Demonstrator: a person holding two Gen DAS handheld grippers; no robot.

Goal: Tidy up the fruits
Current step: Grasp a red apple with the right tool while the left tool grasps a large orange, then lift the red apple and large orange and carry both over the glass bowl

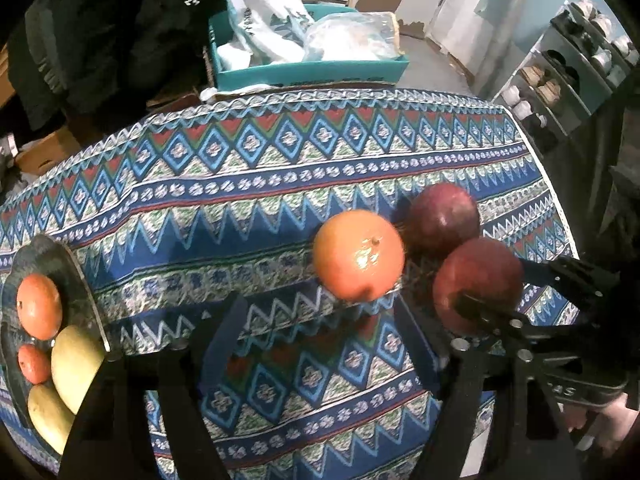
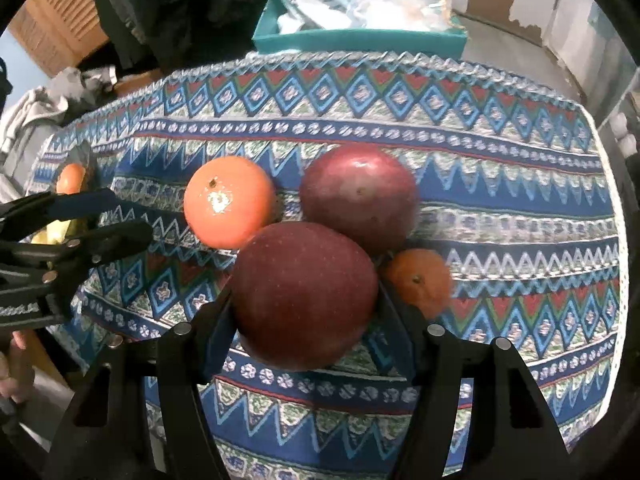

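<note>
Your right gripper [image 2: 304,320] is clamped on the near red apple [image 2: 302,292]: both fingers press its sides, and the apple sits low between them over the patterned cloth [image 2: 500,208]. Touching it behind is a darker red apple [image 2: 360,196]; an orange [image 2: 228,206] lies just to the left of those two, and a small orange [image 2: 418,280] peeks out behind your right finger.

Your left gripper [image 1: 316,328] stands apart with nothing between its fingers, only cloth, the orange [image 1: 358,256] just beyond its tips. In the right wrist view it [image 2: 120,220] comes in from the left edge, well short of the fruit.

At the cloth's far left sits a dark plate [image 1: 52,252] holding two oranges, a larger [image 1: 39,306] and a smaller [image 1: 34,364], and two yellow mangoes [image 1: 76,364]. Beyond the table, a teal box [image 1: 312,70] holds plastic bags.
</note>
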